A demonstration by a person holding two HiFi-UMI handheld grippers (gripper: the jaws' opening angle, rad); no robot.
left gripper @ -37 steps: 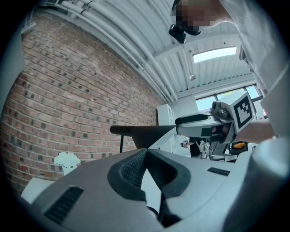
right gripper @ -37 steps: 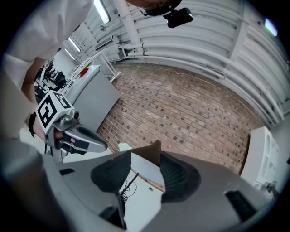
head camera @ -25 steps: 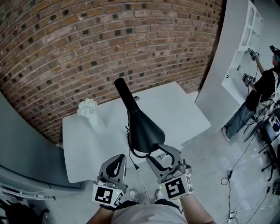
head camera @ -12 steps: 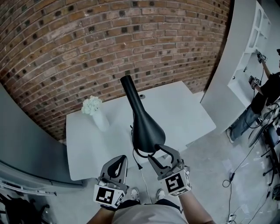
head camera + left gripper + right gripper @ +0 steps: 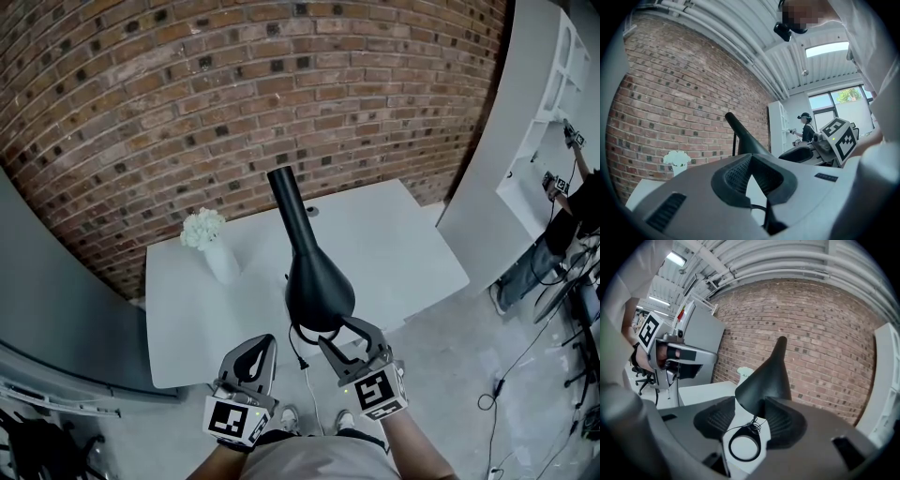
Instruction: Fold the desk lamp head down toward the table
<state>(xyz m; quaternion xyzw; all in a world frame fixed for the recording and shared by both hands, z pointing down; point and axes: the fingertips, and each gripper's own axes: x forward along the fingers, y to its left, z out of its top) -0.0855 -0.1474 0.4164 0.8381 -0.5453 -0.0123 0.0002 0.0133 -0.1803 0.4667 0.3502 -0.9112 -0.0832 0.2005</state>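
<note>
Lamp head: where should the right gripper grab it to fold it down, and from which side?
Probably the cone just behind its wide mouth, from the near edge of the table. The lamp head tapers to a thin neck, and the wide end faces the open right gripper, so the narrowing flanks should fit between its jaws.

lamp head (image 5: 317,286) – matt blk, table (image 5: 398,234) smooth wht, wall (image 5: 187,94) rough brick

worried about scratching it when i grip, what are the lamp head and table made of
Lamp head: looks like black plastic or painted metal, matt with a soft sheen; the smooth, seamless cone cannot settle which.
Table: smooth white top, likely laminate or painted board; flat, even, no grain.
</note>
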